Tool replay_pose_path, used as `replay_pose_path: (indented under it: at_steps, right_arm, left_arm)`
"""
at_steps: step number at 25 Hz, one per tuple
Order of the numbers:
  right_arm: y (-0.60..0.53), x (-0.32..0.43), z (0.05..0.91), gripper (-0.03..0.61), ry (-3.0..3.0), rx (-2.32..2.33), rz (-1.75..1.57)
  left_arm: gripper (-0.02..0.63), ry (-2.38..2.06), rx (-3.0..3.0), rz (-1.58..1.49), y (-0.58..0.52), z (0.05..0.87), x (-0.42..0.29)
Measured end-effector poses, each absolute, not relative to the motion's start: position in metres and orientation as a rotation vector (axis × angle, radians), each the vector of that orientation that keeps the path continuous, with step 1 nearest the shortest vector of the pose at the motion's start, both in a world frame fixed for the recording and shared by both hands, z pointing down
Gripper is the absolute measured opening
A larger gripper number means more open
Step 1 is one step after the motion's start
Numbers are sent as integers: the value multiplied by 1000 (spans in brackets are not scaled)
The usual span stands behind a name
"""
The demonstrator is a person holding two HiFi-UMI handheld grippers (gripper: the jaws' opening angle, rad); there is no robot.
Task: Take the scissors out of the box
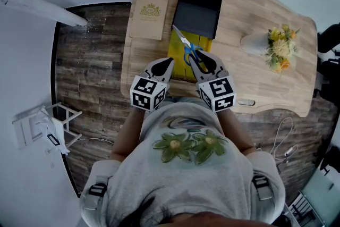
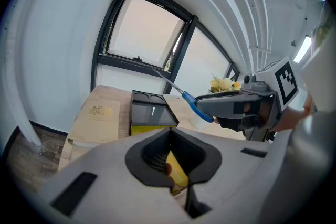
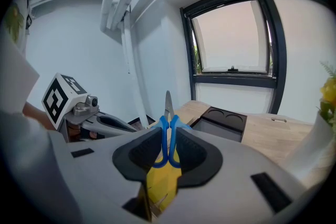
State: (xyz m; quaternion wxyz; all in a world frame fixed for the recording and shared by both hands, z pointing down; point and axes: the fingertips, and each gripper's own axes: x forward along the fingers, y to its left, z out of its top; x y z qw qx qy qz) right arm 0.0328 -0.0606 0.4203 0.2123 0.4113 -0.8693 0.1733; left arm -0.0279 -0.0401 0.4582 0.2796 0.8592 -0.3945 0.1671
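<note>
The scissors [image 1: 187,49] have blue handles and silver blades that point toward the black box [image 1: 199,10]. They are lifted off the yellow box [image 1: 179,56], which lies open in front of the black one. My right gripper [image 1: 204,62] is shut on the blue handles [image 3: 168,136], with the blades sticking up past the jaws. My left gripper [image 1: 166,65] sits at the yellow box's left edge. In the left gripper view its jaws are closed on that yellow edge [image 2: 177,173], and the scissors [image 2: 185,96] show in the air to the right.
A beige flat lid with a gold crest [image 1: 150,17] lies left of the black box. A white vase of yellow flowers [image 1: 268,46] stands at the right of the wooden table [image 1: 249,13]. The table's front edge is against the person's body.
</note>
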Motion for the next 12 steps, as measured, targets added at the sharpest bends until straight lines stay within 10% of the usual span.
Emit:
replay_pose_path:
  at_steps: [12]
  right_arm:
    - [-59,35,417,86,-2420,1146,477]
  left_arm:
    - [6,-1055,2308,459,-40,458,-29]
